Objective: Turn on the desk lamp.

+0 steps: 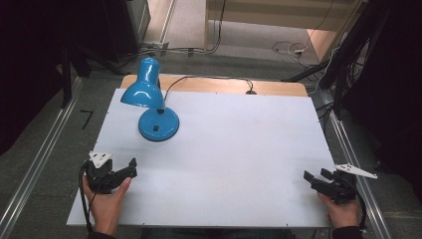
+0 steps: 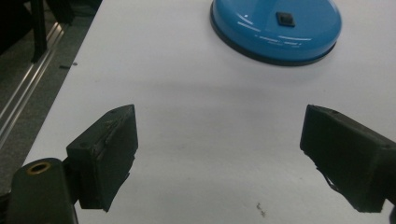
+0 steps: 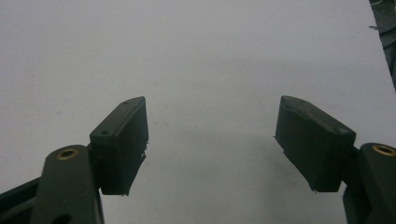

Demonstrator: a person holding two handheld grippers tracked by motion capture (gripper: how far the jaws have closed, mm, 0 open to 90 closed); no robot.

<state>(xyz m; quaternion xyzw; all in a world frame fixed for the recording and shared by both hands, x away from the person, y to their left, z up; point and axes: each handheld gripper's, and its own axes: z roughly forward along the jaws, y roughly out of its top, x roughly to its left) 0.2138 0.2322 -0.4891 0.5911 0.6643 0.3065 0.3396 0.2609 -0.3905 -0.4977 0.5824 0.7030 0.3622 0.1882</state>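
Observation:
A blue desk lamp [image 1: 149,99] stands on the white table [image 1: 234,144] at the back left, its shade bent over its round base [image 2: 275,29], which carries a small black switch [image 2: 285,18]. My left gripper [image 1: 130,169] rests near the table's front left, held in a hand, open, with bare tabletop between its jaws [image 2: 219,140]. It points toward the lamp base and is well short of it. My right gripper [image 1: 314,175] sits near the front right corner, open too, and nothing lies between its jaws [image 3: 210,130].
The lamp's black cord [image 1: 209,79] runs along the wooden back edge [image 1: 278,87] of the table. Metal rails [image 1: 35,164] flank the table on both sides. Cables [image 1: 288,49] lie on the floor behind.

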